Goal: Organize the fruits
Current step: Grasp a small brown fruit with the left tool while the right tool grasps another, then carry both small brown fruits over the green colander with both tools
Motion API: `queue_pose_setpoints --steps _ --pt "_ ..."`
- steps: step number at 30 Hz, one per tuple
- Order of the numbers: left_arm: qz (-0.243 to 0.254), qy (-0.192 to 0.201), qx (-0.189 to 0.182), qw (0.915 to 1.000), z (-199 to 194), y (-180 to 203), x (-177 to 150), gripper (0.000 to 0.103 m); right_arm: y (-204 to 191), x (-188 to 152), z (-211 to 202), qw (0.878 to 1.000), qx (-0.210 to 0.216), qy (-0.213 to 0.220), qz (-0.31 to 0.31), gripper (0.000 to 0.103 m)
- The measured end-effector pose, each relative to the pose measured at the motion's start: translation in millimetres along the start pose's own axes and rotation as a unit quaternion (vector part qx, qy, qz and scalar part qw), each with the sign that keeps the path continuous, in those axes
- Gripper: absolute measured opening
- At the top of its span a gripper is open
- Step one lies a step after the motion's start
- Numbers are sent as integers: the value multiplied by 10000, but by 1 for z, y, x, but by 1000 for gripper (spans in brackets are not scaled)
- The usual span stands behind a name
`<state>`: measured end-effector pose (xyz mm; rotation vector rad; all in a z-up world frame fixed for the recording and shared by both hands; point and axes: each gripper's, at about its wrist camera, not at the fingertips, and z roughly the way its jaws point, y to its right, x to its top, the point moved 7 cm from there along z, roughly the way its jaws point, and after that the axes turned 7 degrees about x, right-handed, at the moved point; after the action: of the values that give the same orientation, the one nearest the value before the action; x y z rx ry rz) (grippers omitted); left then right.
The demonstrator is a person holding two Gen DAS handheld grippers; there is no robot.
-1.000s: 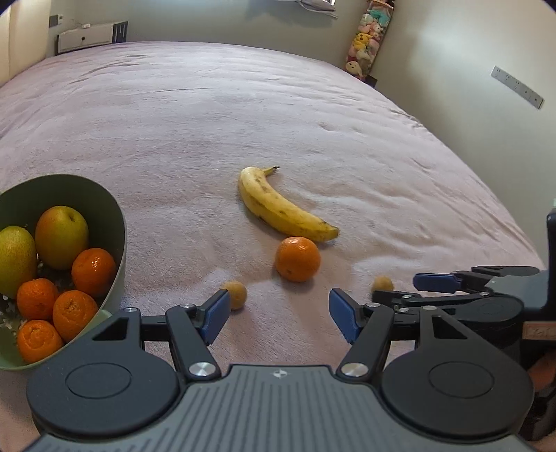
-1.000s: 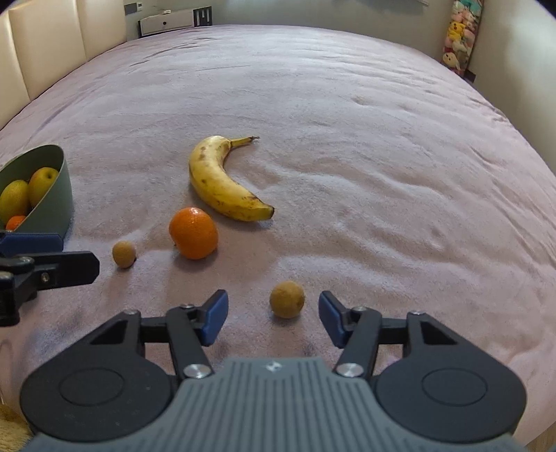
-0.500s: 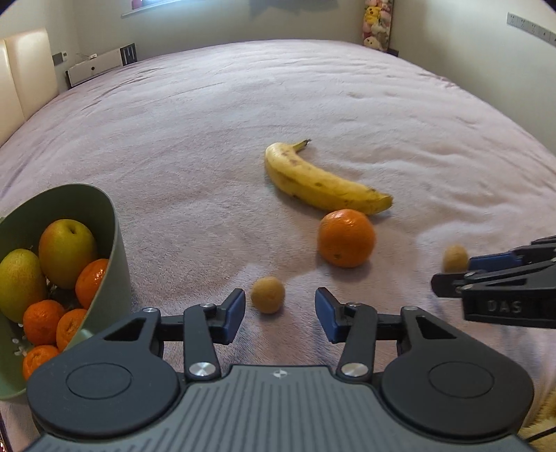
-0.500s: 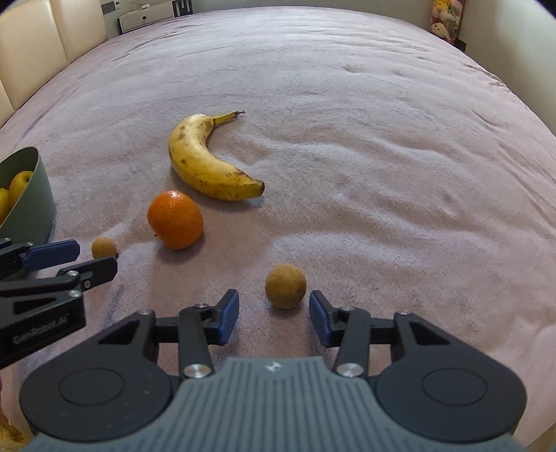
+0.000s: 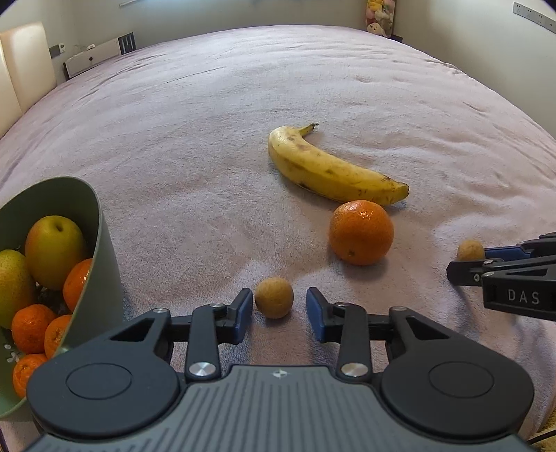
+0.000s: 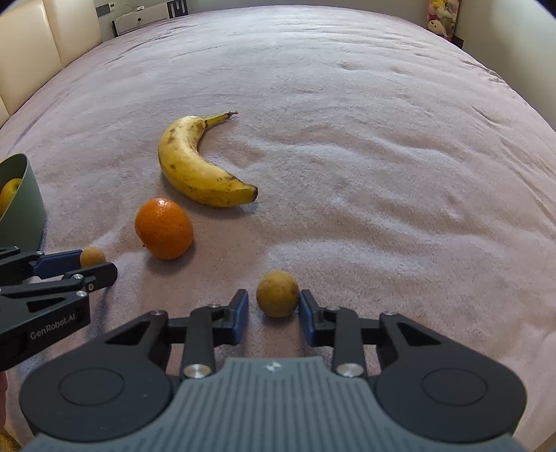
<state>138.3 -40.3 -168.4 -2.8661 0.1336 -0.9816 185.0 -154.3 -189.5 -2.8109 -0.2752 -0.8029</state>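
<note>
On a pink blanket lie a banana [image 5: 330, 170], an orange [image 5: 361, 232] and two small tan round fruits. My left gripper [image 5: 278, 314] is open with one tan fruit [image 5: 274, 297] between its blue pads, small gaps on both sides. My right gripper [image 6: 274, 313] is open around the other tan fruit [image 6: 277, 293]; the right pad touches it or nearly does. A green bowl [image 5: 100, 250] at the left holds several oranges, an apple and a pear. The banana [image 6: 198, 167] and orange [image 6: 163, 227] also show in the right wrist view.
The bed blanket [image 5: 243, 104] stretches far back. A cream headboard [image 5: 21, 69] stands at the far left and plush toys [image 5: 380, 17] in the far corner. The right gripper's finger [image 5: 504, 271] shows at the right edge, the left gripper's finger [image 6: 52, 274] at the left edge.
Both grippers have moved forward and narrowed around their tan fruits. The left one swung from the middle onto its fruit.
</note>
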Motion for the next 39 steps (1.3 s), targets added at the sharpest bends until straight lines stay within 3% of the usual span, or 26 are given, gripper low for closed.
queue_pose_setpoints --steps 6,19,31,39 --pt "50 -21 18 10000 1 0 0 27 1 1 2 10000 -23 20 -26 23" --pt "100 155 48 9998 -13 0 10 27 -4 5 -10 9999 3 140 -89 23" --pt "-5 394 -18 9992 -54 -7 32 27 -30 15 -32 9978 183 473 -435 22" --pt "-96 291 -60 9995 -82 -21 34 27 -57 23 -45 9932 377 707 -850 22"
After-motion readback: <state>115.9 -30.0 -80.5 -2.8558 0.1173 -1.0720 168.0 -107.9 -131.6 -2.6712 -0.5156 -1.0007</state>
